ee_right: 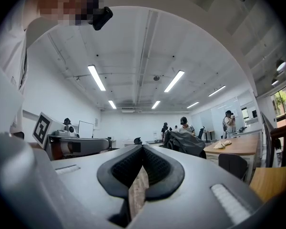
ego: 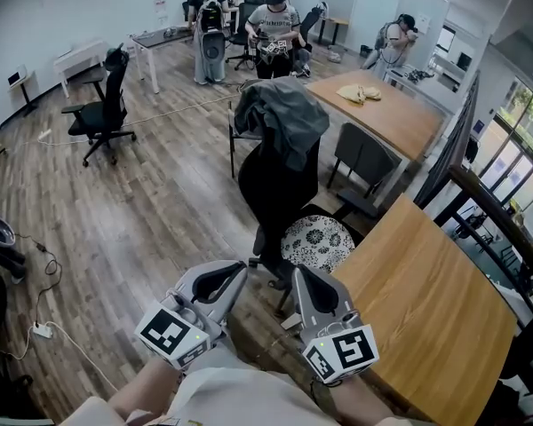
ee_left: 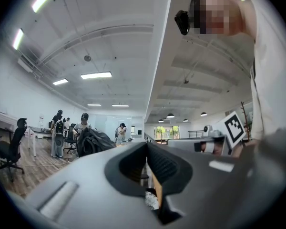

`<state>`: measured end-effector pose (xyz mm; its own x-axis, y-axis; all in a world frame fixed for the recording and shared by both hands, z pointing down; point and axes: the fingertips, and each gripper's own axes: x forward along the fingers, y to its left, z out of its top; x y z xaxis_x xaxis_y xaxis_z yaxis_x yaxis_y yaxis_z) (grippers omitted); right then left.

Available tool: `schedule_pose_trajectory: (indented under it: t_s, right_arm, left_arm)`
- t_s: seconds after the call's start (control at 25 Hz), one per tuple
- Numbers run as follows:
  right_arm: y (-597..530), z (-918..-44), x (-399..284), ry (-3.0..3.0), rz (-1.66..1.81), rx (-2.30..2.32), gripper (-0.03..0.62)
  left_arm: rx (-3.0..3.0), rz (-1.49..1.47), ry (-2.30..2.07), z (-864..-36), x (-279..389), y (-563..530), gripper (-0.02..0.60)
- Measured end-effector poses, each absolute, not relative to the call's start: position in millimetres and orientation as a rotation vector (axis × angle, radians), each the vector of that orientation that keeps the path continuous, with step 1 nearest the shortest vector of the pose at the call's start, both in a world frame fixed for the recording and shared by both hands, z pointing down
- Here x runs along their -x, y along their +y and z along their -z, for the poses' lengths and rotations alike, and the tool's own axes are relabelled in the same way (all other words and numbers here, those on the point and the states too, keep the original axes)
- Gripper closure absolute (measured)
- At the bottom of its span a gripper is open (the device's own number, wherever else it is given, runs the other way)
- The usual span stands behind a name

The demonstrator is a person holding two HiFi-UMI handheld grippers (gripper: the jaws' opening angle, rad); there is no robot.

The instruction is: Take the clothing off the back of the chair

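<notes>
A dark grey piece of clothing (ego: 282, 115) hangs over the back of a black chair (ego: 278, 189) that has a patterned seat cushion (ego: 315, 241). The chair stands in the middle of the head view, some way beyond both grippers. My left gripper (ego: 238, 271) and right gripper (ego: 300, 275) are held side by side low in that view, both shut with nothing between the jaws. The clothing (ee_left: 92, 142) shows left of the left gripper (ee_left: 147, 145) in the left gripper view. In the right gripper view the clothing (ee_right: 184, 142) lies right of the right gripper (ee_right: 143, 148).
A wooden table (ego: 426, 313) stands close on the right, beside the chair. A second wooden table (ego: 386, 114) and a grey chair (ego: 364, 160) lie beyond. A black office chair (ego: 102, 105) is at the left. Several people stand at the back. A power strip (ego: 41, 329) lies on the floor.
</notes>
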<state>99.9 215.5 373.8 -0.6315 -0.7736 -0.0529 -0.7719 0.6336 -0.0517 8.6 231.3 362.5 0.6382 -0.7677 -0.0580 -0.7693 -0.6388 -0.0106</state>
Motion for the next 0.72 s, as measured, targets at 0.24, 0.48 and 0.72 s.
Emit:
schedule_pose_trajectory:
  t_s: [0.24,0.48,0.72]
  right_arm:
    - [179.2,-380.5,-79.7,2.787,0.052,1.317,0.594]
    - [124.7,-383.1,-64.9,2.792,0.064,1.341,0.595]
    - [50.6,-384.1,-42.2,2.781,0.070,1.394,0.594]
  left_arm:
    - [2.814,-0.082,1.331,-366.4,11.7,196.2,0.580]
    - [2.835,-0.083,1.329,-370.2,29.8,139.0,0.581]
    - [2.849,-0.097,1.307,-369.6,56.9,60.5,0.580]
